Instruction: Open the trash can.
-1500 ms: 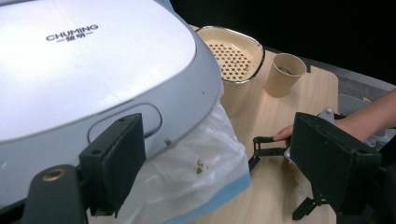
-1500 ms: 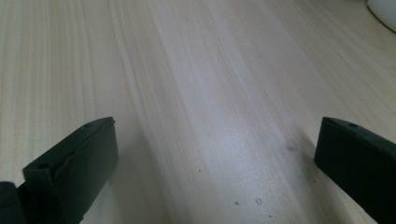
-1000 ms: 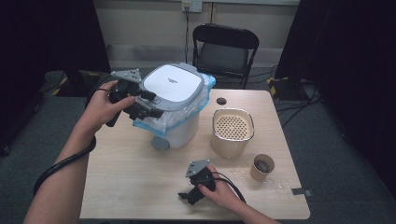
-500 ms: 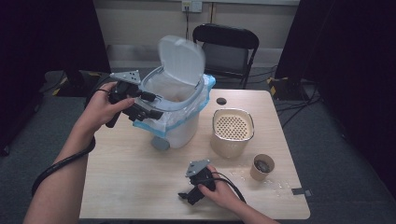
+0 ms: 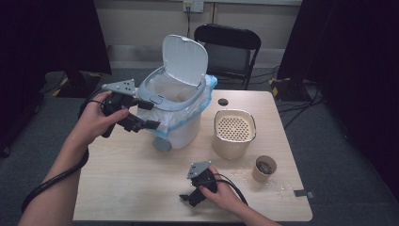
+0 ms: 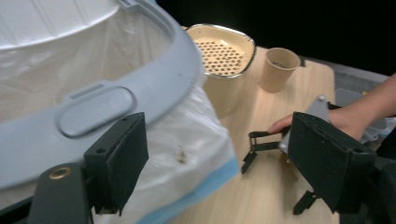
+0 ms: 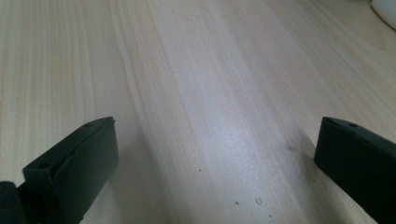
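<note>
Two sets of fingers are empty and apart, the right gripper's [image 5: 187,197] wide, the left gripper's [image 5: 149,114] just closed a little, and the left should be drawn back slowly, clear of the bin's [image 5: 181,127] bag [image 6: 205,135].

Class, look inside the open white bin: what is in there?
The bin holds a clear plastic liner, folded out over its rim. The bottom is hidden by the rim and liner, so any rubbish cannot be seen.

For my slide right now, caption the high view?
Left tongs beside the open, bag-lined white plastic bin; right tongs rest on the wooden table.
</note>
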